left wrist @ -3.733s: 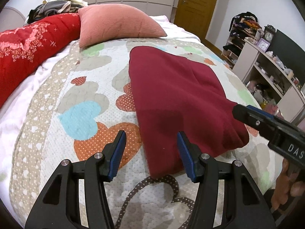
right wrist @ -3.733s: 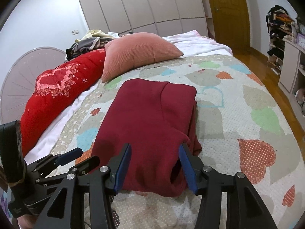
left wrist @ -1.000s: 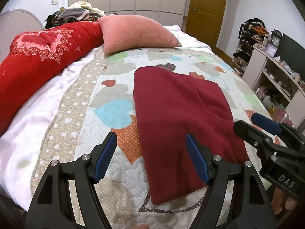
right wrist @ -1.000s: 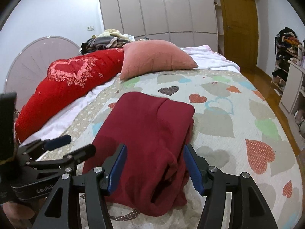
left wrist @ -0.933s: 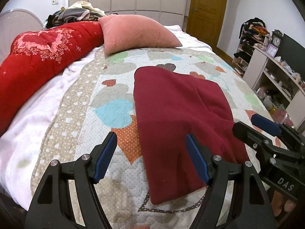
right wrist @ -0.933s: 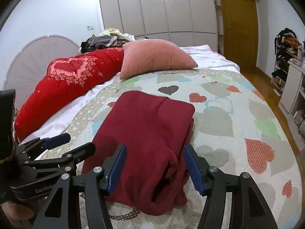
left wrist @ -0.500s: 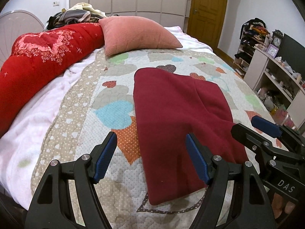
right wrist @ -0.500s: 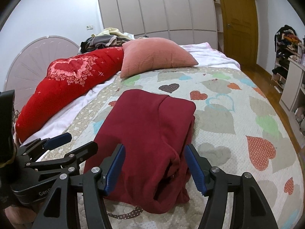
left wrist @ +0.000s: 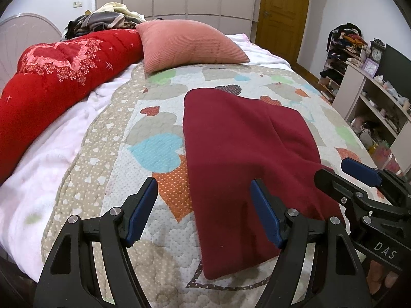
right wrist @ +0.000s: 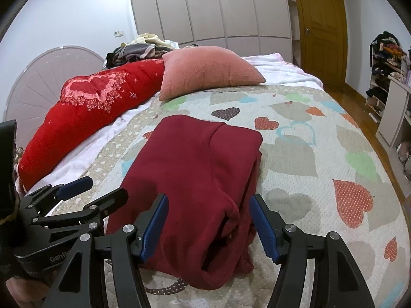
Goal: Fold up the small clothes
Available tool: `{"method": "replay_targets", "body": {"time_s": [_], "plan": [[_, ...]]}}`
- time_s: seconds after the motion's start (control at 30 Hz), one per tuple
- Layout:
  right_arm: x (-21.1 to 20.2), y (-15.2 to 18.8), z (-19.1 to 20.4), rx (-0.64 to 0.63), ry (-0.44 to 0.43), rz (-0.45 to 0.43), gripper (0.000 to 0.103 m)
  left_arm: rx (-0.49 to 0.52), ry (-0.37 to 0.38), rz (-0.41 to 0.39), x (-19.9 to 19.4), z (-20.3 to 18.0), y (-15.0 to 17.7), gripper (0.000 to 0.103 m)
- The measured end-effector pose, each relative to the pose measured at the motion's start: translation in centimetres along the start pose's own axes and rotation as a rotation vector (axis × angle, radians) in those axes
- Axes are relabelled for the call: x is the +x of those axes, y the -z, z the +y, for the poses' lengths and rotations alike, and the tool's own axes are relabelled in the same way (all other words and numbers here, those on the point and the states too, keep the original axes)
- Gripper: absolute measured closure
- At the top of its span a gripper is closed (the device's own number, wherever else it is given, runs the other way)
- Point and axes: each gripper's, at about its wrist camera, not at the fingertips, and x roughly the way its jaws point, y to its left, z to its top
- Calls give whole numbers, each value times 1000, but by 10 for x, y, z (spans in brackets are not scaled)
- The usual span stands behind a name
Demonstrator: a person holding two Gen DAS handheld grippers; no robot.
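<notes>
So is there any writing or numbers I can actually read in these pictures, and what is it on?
"DAS" on the black body of the right gripper, seen from the left wrist view.
"GenR", cut off by a black arm in front, on the body of the left gripper, seen from the right wrist view.
The clock faces on the shelf are too small to read.
No other text shows.

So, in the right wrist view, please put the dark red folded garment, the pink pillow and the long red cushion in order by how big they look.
1. Dark red folded garment, though it lies nearest the camera, which enlarges it.
2. Long red cushion.
3. Pink pillow, farthest away, so its true size stays unsure.
</notes>
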Motion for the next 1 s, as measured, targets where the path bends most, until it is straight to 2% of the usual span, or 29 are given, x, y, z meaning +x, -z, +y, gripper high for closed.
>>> {"method": "replay_targets", "body": {"time_s": [1.0], "plan": [[7, 2, 4, 3, -2, 28, 39, -5, -2, -2, 3, 3, 1, 29]]}}
